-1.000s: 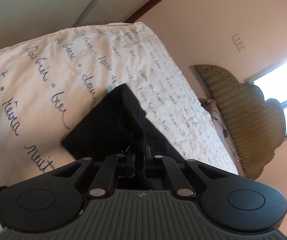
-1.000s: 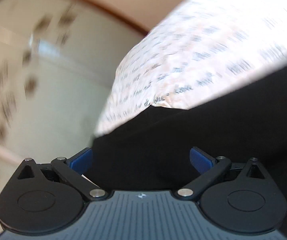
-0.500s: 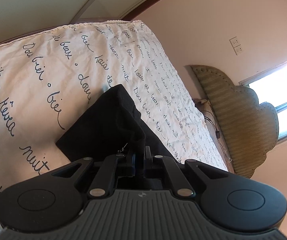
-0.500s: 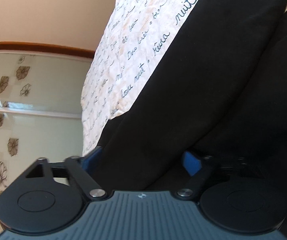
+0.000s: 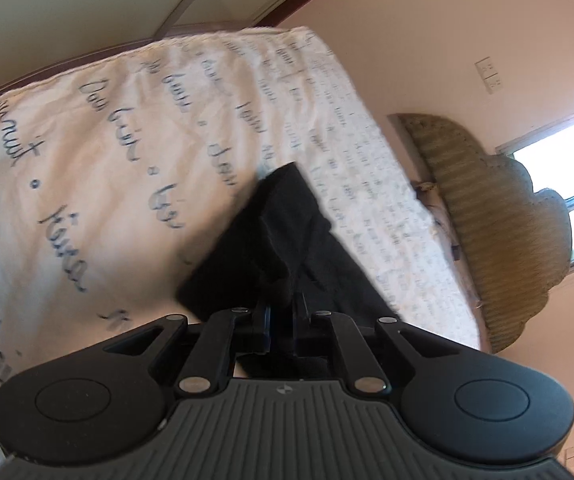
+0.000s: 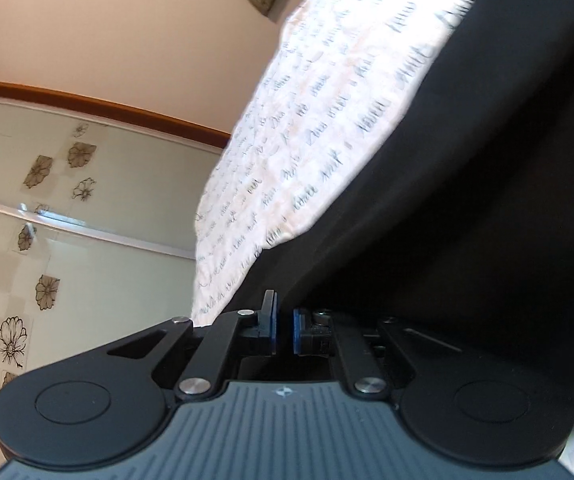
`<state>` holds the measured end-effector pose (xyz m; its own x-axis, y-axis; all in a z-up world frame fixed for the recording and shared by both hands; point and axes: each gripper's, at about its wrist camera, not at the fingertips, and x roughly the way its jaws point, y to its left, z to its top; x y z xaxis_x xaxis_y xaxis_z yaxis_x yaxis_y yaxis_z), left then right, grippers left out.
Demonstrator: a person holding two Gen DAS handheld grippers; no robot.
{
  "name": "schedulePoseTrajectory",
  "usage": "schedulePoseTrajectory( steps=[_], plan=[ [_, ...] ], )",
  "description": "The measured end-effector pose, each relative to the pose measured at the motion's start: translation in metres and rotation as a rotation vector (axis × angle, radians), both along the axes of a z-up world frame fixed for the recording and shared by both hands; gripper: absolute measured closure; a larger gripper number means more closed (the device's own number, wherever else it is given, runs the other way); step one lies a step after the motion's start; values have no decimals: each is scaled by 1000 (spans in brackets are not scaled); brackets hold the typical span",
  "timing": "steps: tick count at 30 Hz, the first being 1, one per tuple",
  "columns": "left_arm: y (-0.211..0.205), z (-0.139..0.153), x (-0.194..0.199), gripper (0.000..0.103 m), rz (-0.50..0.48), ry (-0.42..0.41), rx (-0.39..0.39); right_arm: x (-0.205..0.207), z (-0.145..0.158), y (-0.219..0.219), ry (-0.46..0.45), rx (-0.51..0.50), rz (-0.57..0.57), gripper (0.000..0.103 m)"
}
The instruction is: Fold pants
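1. Now the right gripper [image 6: 283,330] has snapped its jaws nearly shut at the edge of the black pants [image 6: 467,208] on the bed [image 6: 307,120]; a grip isn't clear.
2. Meanwhile the left gripper [image 5: 281,330] jaws are opening a little, cloth between them.
3. So the next fold can start.

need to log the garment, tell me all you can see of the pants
The pants are plain black, soft cloth, no detail visible. They lie partly folded on a white bedspread printed with handwriting. The left claw has black cloth between its opening jaws; the right claw is shut at their edge, where cloth fills much of the view.
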<state>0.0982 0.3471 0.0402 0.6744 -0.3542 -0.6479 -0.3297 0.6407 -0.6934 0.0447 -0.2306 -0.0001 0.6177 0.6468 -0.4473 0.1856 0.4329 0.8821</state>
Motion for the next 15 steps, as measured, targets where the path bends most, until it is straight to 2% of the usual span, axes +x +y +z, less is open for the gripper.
schedulePoseTrajectory(
  steps=[2,3,7,11,13,15],
  plan=[
    [10,-21,2,92,26,71,-61,-5,-31,-3,115,-22,-5,97],
    [13,-26,2,92,27,71,-76,-7,-41,-5,130,6,-13,97],
    [13,-11,5,92,6,38,-30,-6,-13,-2,43,-41,12,97],
    [15,2,2,91,13,10,-13,-19,3,-12,-4,-2,18,96],
    [14,-10,2,89,11,59,8,-26,-12,-14,44,1,21,96],
    [19,-27,2,87,30,93,-37,-32,-42,-14,164,11,17,97]
  ],
)
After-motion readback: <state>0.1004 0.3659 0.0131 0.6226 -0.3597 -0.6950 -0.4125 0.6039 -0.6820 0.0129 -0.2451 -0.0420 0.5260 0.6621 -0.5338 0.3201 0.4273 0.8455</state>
